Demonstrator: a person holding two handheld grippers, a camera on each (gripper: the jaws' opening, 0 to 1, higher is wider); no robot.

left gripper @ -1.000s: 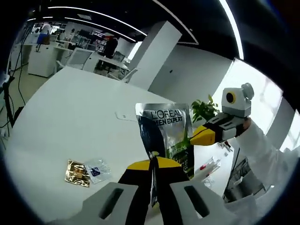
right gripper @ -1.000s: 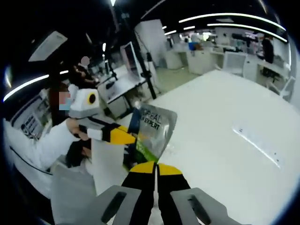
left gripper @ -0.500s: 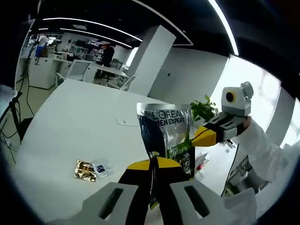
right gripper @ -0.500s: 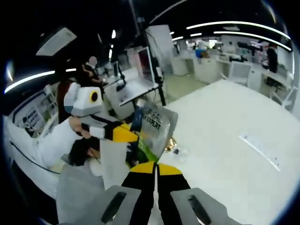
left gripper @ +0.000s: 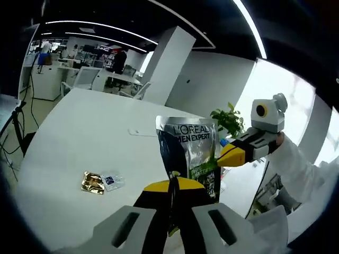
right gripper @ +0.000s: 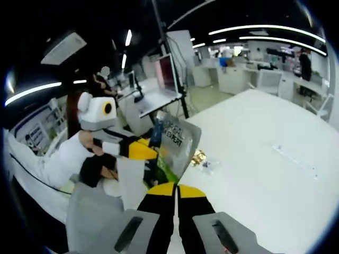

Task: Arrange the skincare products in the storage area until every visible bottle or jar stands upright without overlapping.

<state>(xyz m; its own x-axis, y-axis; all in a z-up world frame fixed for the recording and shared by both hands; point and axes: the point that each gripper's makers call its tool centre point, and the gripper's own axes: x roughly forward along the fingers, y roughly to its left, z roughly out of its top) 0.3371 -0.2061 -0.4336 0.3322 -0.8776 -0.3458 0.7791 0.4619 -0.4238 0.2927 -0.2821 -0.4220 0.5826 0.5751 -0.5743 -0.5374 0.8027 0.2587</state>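
White and nearly bare, the office table [left gripper: 79, 137] lay below a L'Oréal Men Expert pouch [left gripper: 189, 153] held in the air between both tools. The left gripper [left gripper: 172, 186] pinched its lower edge; the right gripper [left gripper: 229, 154] clamped its side. Two small sachets [left gripper: 100, 181] lay flat beneath. Next, probably, came lowering the pouch to stand upright.

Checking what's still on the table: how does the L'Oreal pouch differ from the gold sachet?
The L'Oreal pouch is large, silver and dark, and held upright above the table, pinched by both the left gripper and right gripper. The gold sachet is much smaller, lies flat on the table, and nothing grips it. Both are soft foil packets.
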